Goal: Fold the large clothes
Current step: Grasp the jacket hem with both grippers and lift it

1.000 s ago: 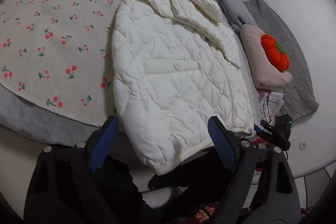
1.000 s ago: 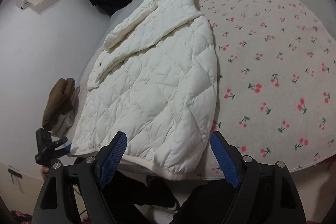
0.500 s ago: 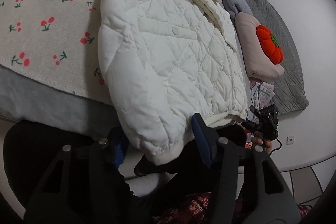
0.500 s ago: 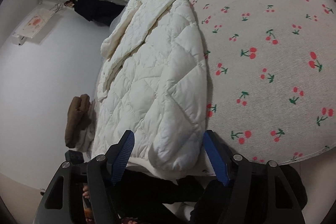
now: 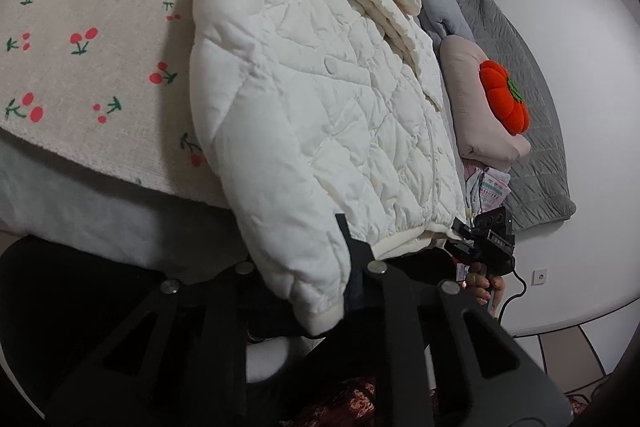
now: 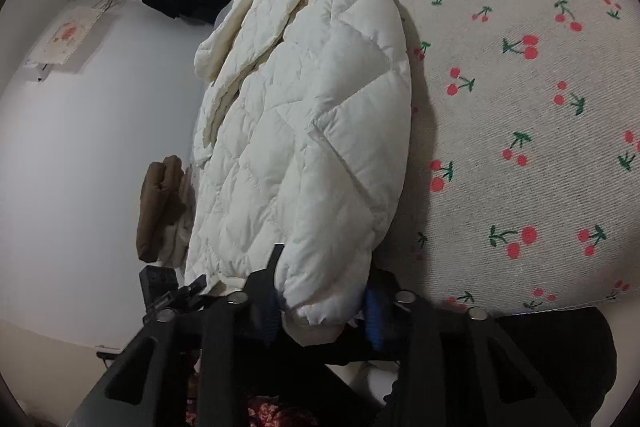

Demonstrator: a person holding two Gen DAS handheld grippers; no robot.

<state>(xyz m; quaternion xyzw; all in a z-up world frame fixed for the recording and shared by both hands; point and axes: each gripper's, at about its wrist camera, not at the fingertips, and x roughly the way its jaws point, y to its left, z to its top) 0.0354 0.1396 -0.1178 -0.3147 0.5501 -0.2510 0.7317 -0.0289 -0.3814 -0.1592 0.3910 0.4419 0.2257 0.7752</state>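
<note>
White jacket (image 5: 320,99) lies along the bed's (image 5: 92,195) near edge, hem hanging off. Left gripper (image 5: 320,291) and right gripper (image 6: 320,303) are each closing on a hem corner, probably to lift and fold it.

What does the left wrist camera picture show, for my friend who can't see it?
The left gripper, jaws closing, has the hem corner of a puffy white jacket between them. The jacket lies on a cherry-print bedspread, beside a pink pillow with an orange pumpkin cushion.
</note>
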